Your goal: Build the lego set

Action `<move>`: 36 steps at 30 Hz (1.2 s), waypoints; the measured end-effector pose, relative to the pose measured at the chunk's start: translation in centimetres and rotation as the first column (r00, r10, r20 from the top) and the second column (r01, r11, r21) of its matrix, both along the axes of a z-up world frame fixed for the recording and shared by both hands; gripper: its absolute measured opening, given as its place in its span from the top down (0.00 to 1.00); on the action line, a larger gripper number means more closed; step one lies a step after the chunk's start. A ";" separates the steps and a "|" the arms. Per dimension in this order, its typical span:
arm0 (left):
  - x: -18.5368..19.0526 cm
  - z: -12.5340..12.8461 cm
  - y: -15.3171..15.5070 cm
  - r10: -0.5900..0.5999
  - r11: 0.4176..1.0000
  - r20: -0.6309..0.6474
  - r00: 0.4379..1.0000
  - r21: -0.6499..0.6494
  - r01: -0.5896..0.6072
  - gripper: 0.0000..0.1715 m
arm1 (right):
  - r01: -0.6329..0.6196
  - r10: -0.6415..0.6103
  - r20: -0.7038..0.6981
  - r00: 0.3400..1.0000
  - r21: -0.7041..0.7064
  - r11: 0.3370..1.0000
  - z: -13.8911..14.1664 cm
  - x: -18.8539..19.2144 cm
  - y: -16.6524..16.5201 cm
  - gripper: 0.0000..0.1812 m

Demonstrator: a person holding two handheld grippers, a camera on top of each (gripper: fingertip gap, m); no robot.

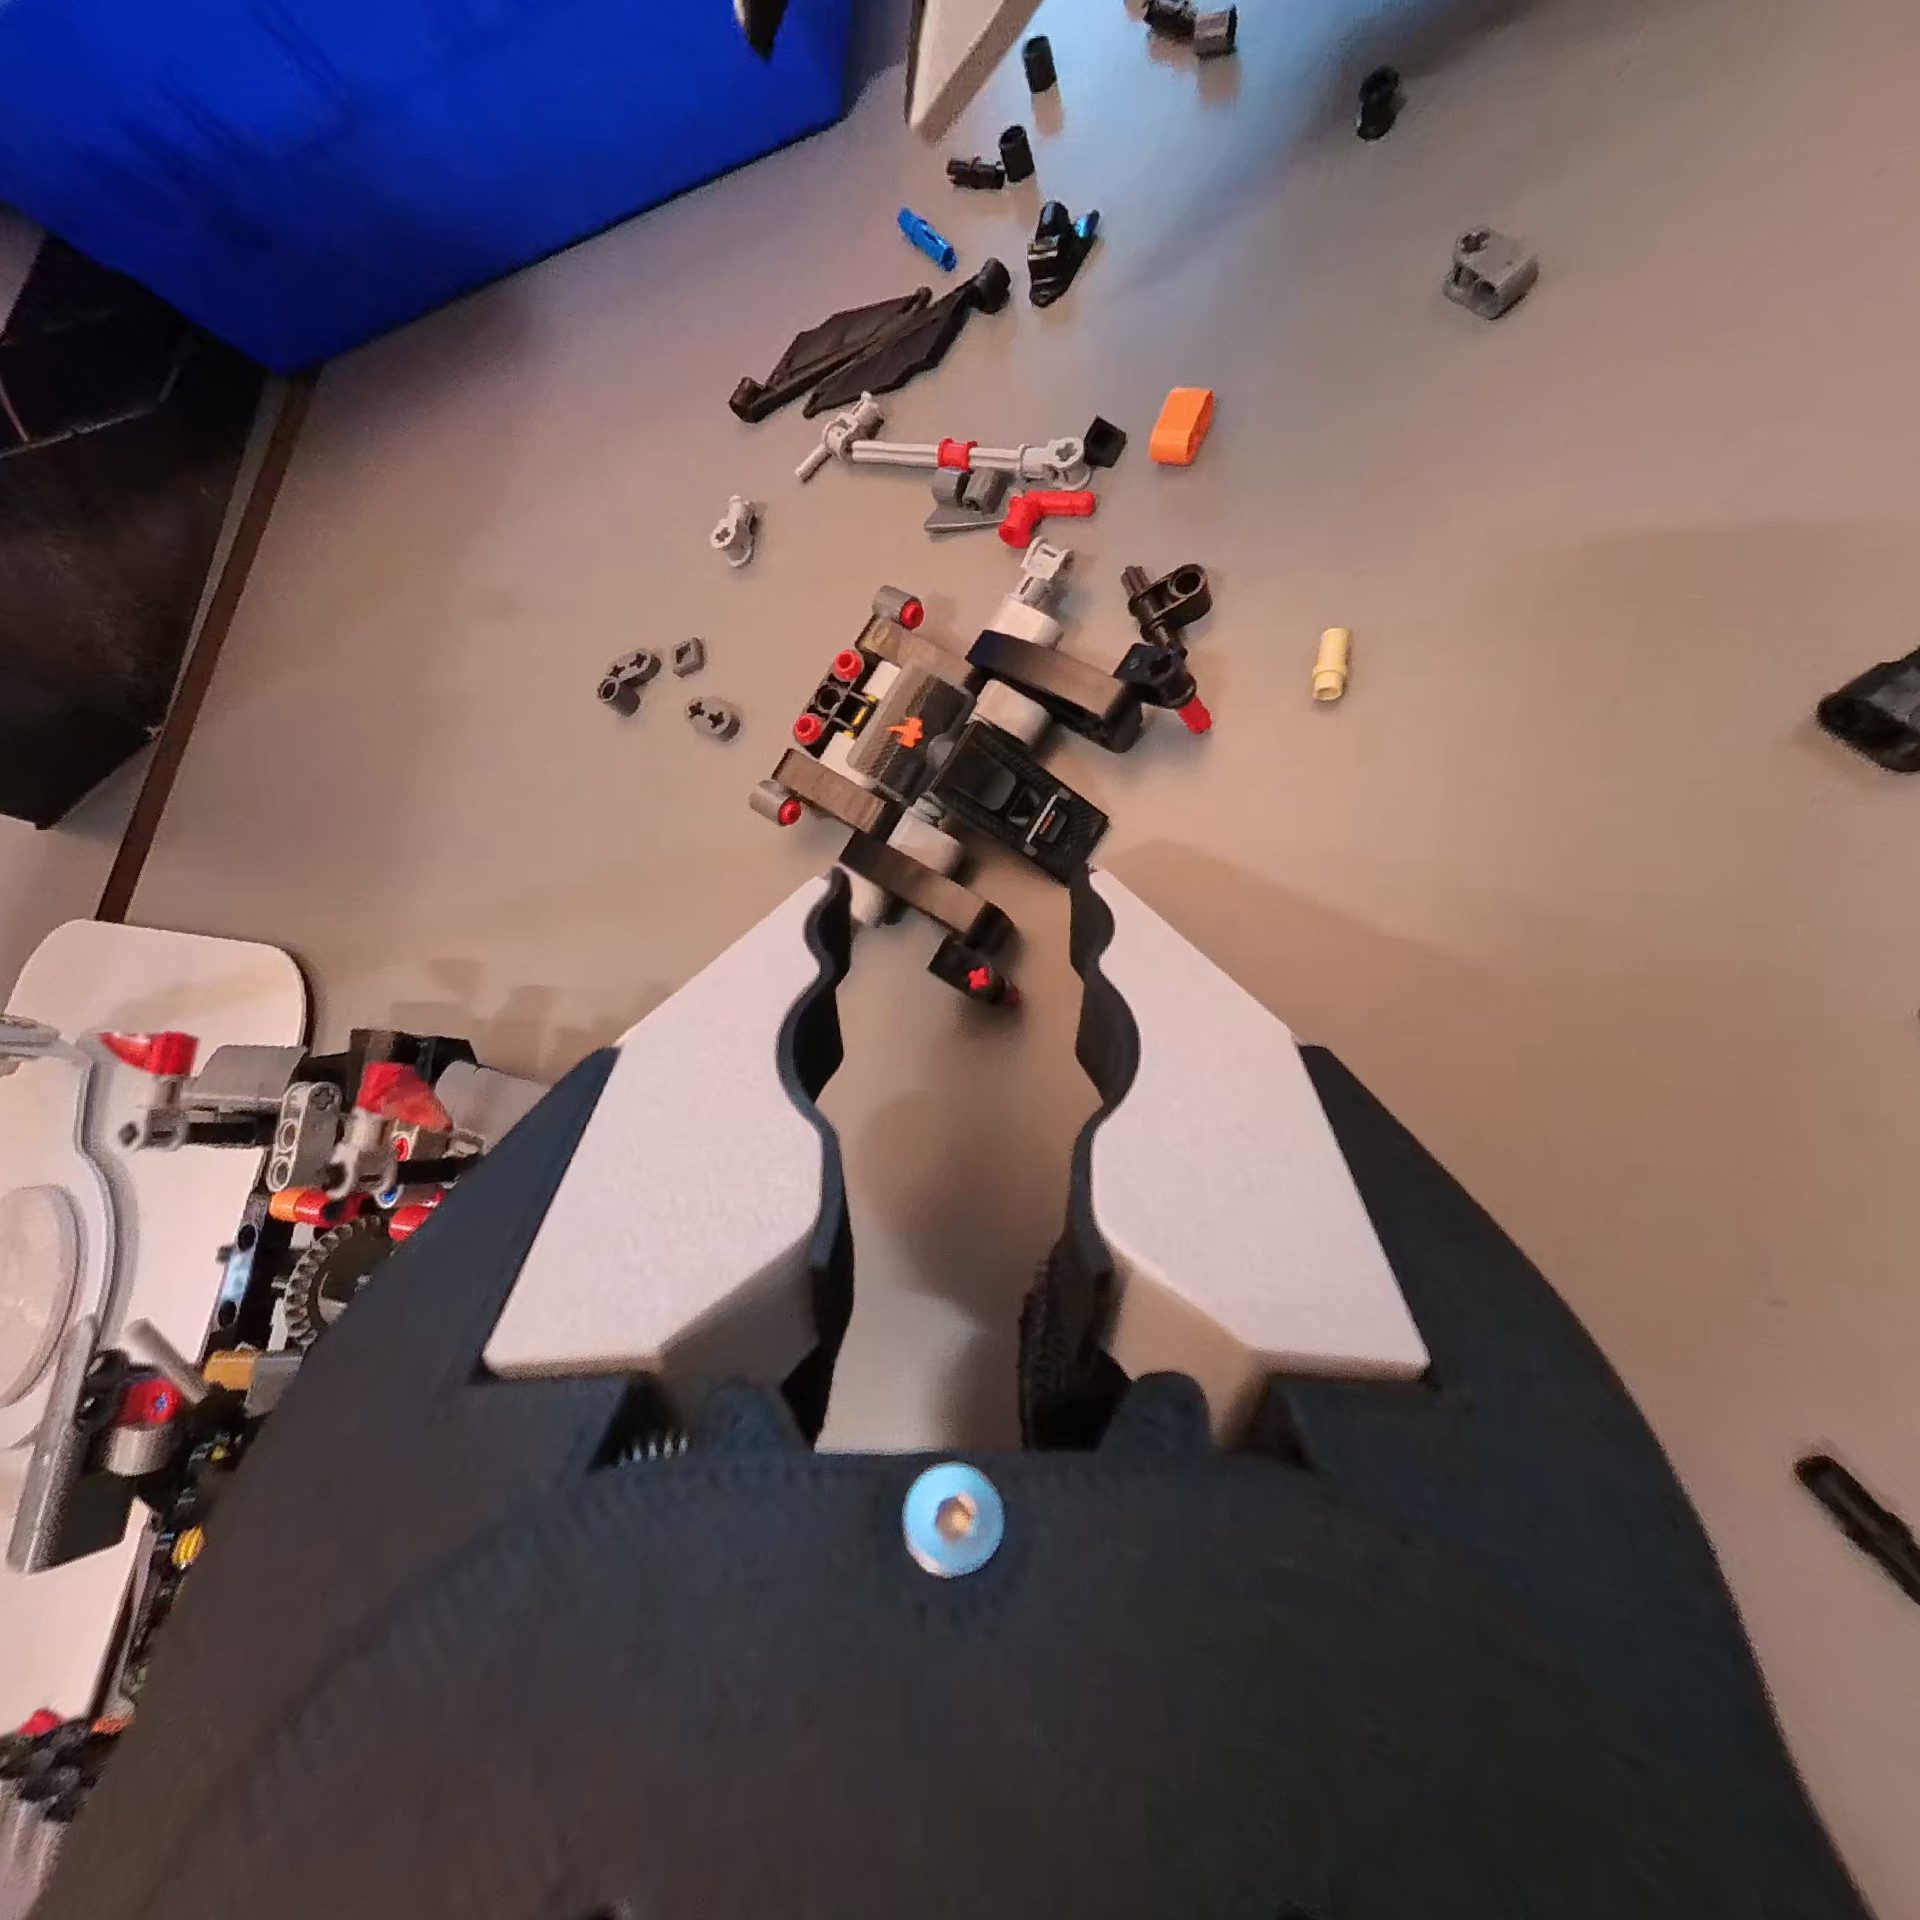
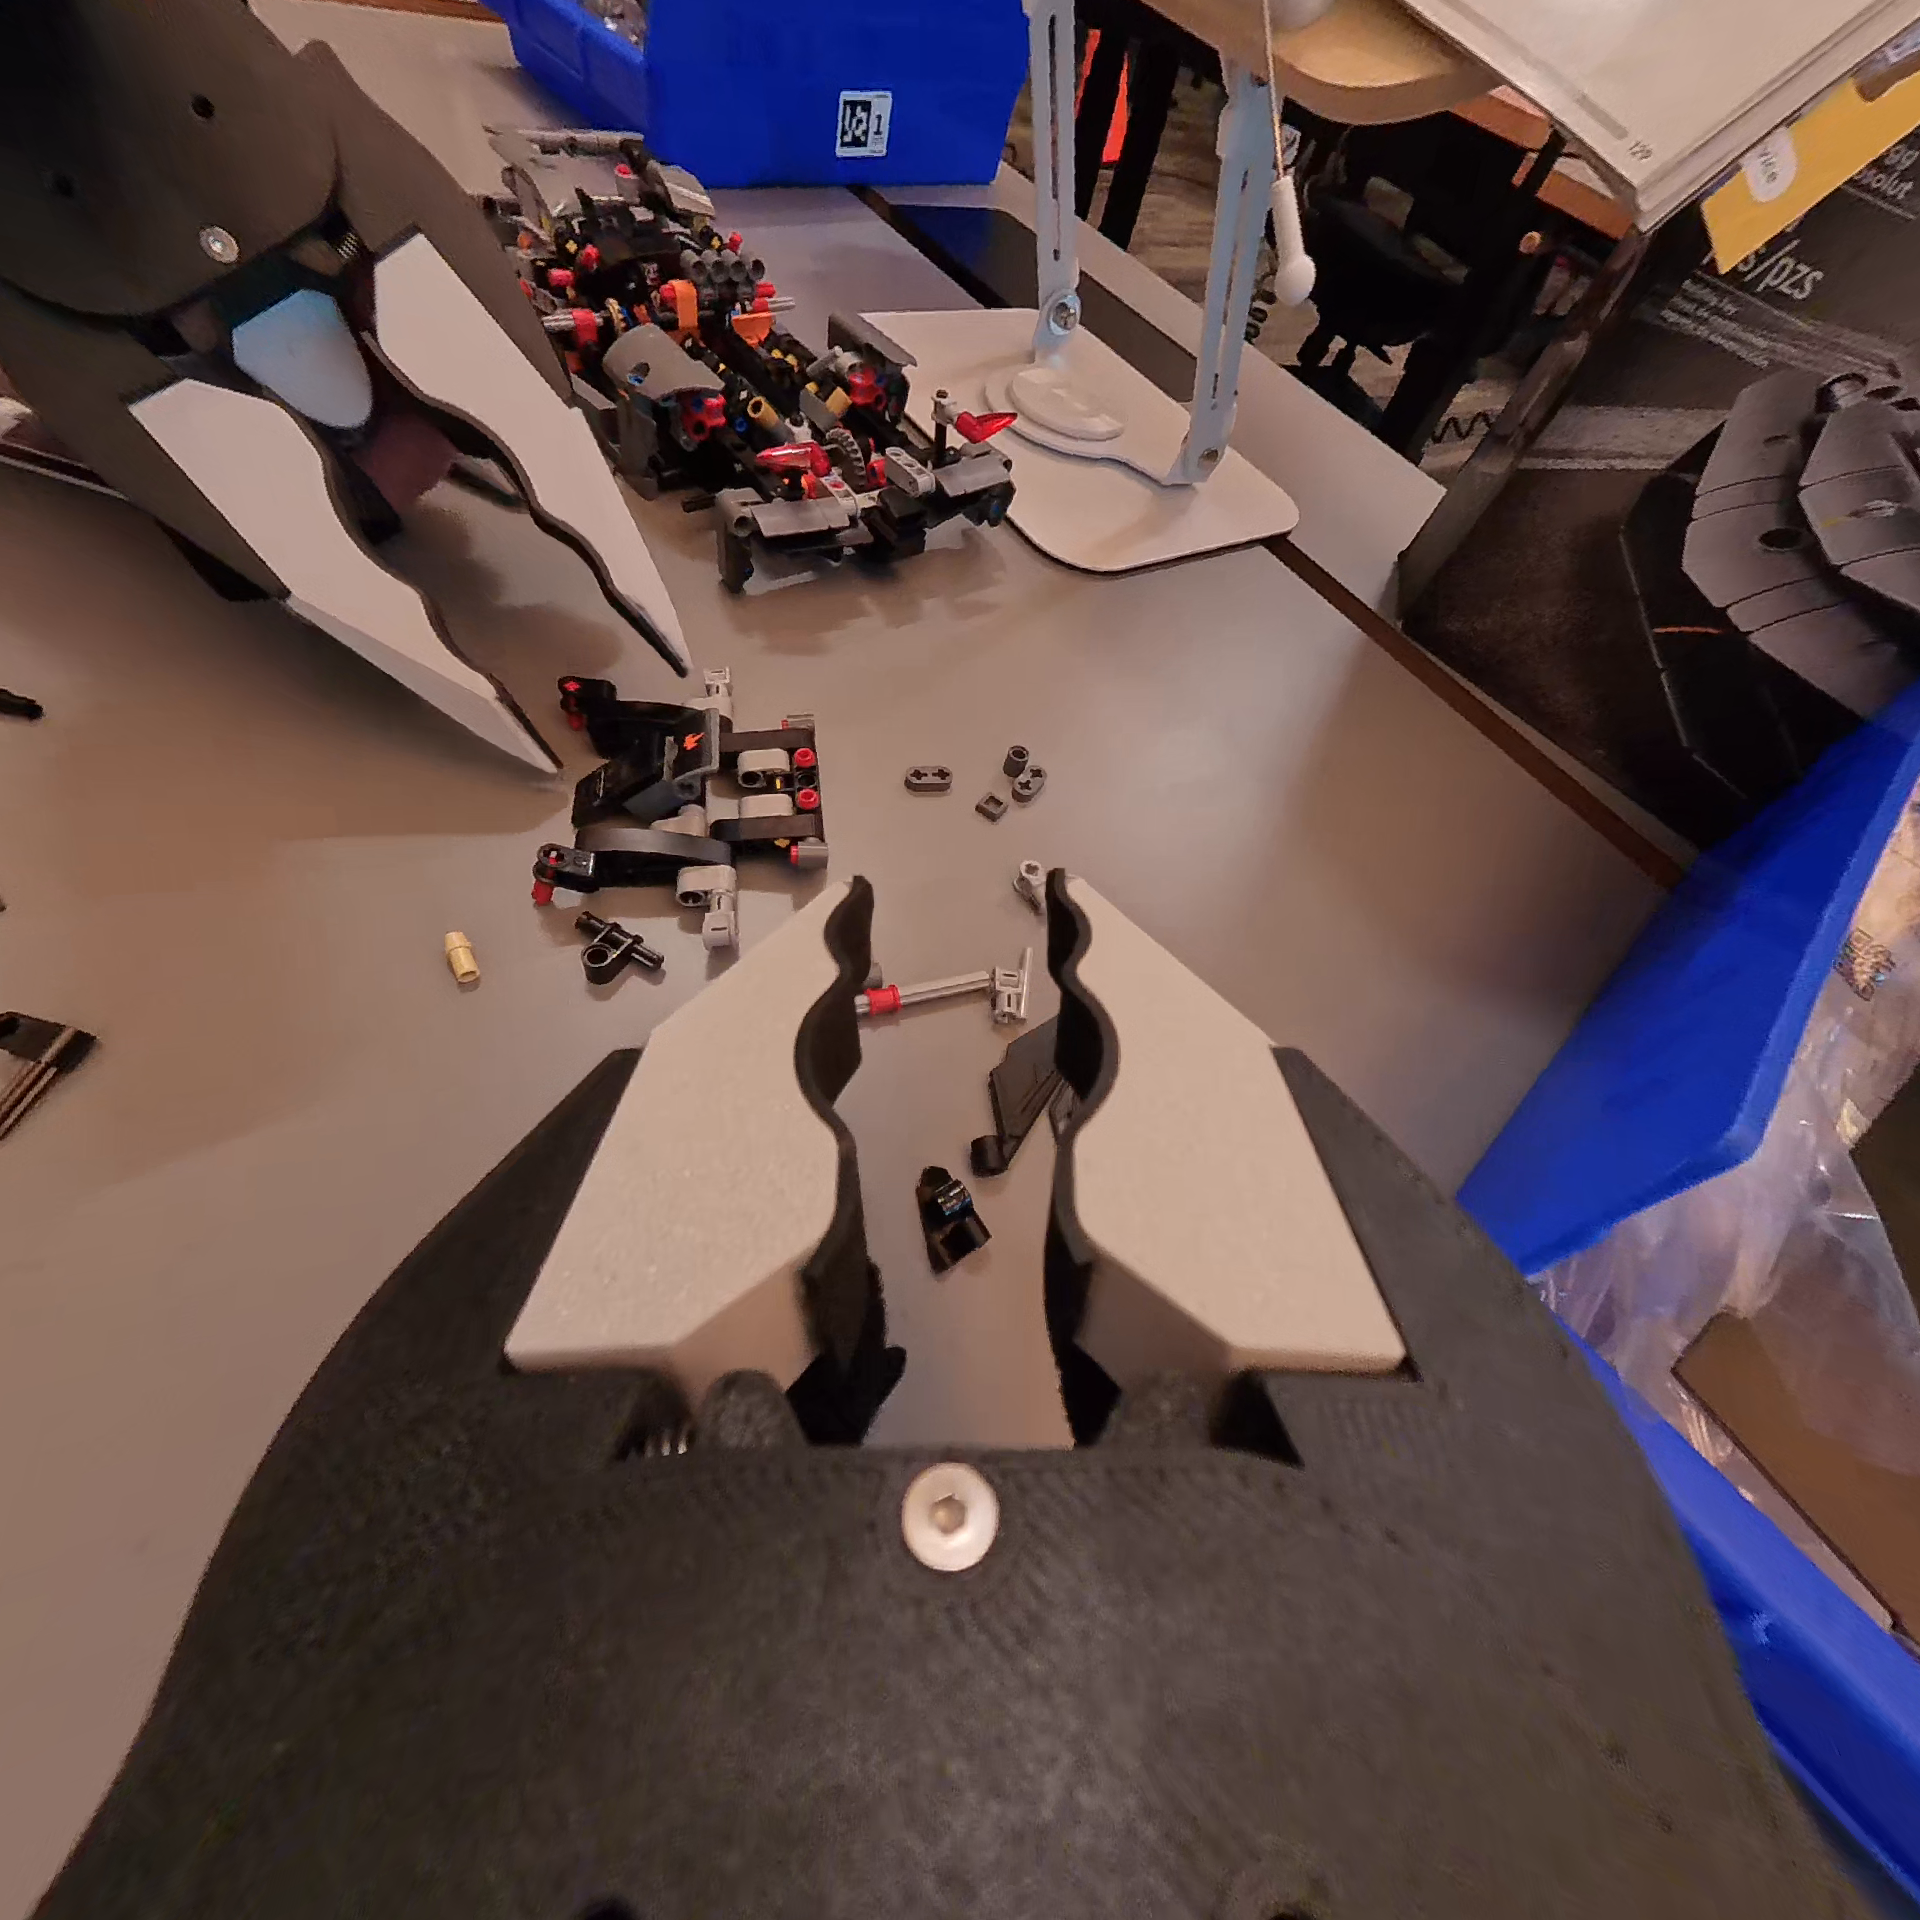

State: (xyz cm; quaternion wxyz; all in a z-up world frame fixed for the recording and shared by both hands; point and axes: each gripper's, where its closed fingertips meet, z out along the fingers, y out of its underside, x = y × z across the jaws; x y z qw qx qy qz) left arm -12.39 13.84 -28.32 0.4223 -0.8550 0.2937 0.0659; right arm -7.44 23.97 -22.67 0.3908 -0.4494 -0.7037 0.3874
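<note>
A small black and grey sub-assembly (image 1: 935, 748) with red pins lies flat on the grey table (image 1: 1455, 935). My left gripper (image 1: 961, 894) is open and empty, its tips at the sub-assembly's near end, with one black arm of it between the fingers. In the right wrist view the left gripper (image 2: 618, 717) hangs tilted just left of the sub-assembly (image 2: 686, 800). My right gripper (image 2: 956, 888) is open and empty, low over a grey axle with a red bush (image 2: 935, 992), a black panel (image 2: 1023, 1091) and a small black piece (image 2: 951, 1216).
The big car chassis (image 2: 748, 395) stands at the back beside a white stand base (image 2: 1143, 488); it also shows in the left wrist view (image 1: 312, 1174). Loose parts lie about: an orange piece (image 1: 1182, 424), a tan pin (image 1: 1330, 665). Blue bins (image 2: 1714, 1039) stand at the right. Tip to tip, the grippers are about 12 centimeters apart. The small black piece (image 2: 951, 1216) is about 8 centimeters from my right fingertips and 15 centimeters from my left. My left wrist view (image 1: 1055, 246) looks at it from another angle.
</note>
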 end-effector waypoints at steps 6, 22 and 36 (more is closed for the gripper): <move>-0.2 0.7 0.0 0.008 1.000 0.015 1.000 0.025 -0.008 0.77 | 0.018 -0.018 0.003 1.000 -0.009 1.000 -0.2 0.0 0.4 0.82; -0.2 -0.2 0.2 0.005 1.000 0.002 1.000 0.003 -0.005 0.77 | 0.014 -0.014 0.005 1.000 -0.014 1.000 -0.2 0.0 0.6 0.81; 0.0 -0.9 -0.3 -0.021 0.999 -0.003 1.000 -0.045 0.021 0.90 | 0.007 -0.007 0.021 1.000 -0.012 1.000 -0.6 -0.1 0.6 0.81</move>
